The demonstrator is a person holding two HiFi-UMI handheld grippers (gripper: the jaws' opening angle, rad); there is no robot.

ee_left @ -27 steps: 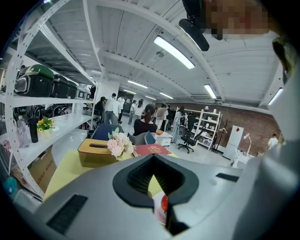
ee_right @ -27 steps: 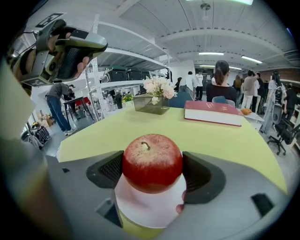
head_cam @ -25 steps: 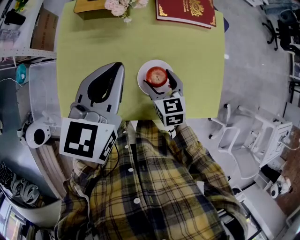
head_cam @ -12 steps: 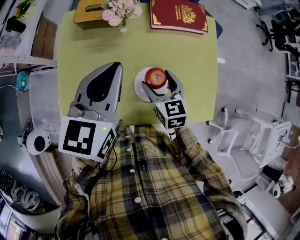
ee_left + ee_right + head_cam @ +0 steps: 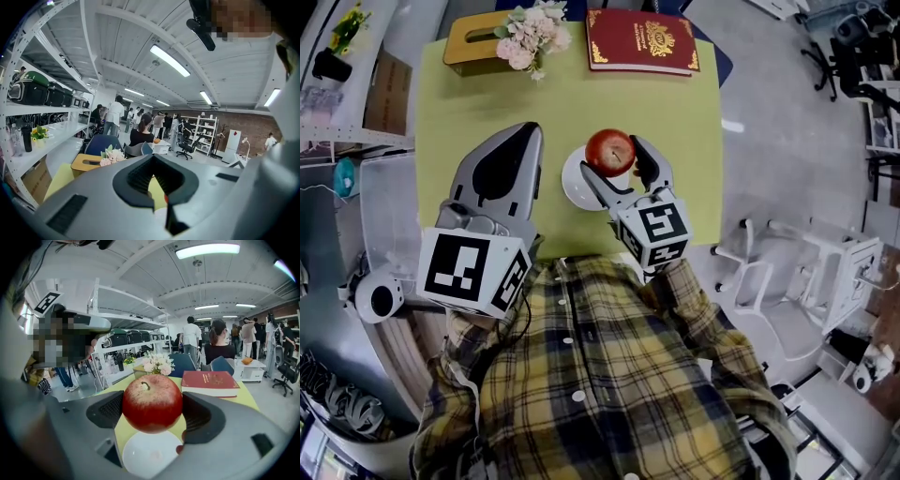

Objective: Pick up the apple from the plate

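A red apple [image 5: 609, 150] [image 5: 152, 403] is clamped between the jaws of my right gripper [image 5: 615, 157] [image 5: 152, 411], which is shut on it. The apple hangs clear above the white plate [image 5: 576, 187] [image 5: 150, 455], which is bare beneath it. The plate rests on the yellow-green table [image 5: 675, 103], near its front edge. My left gripper [image 5: 528, 133] [image 5: 152, 159] hovers to the left of the plate, its jaws shut and holding nothing.
A dark red book [image 5: 642, 42] [image 5: 211, 383] lies at the table's far edge. Left of it are a bunch of pink flowers [image 5: 530, 37] [image 5: 157, 364] and a wooden tissue box [image 5: 473, 47]. White chairs and shelving stand around the table.
The right gripper has risen with the apple, which was resting on the plate and now hangs above it. The left gripper has hardly moved.
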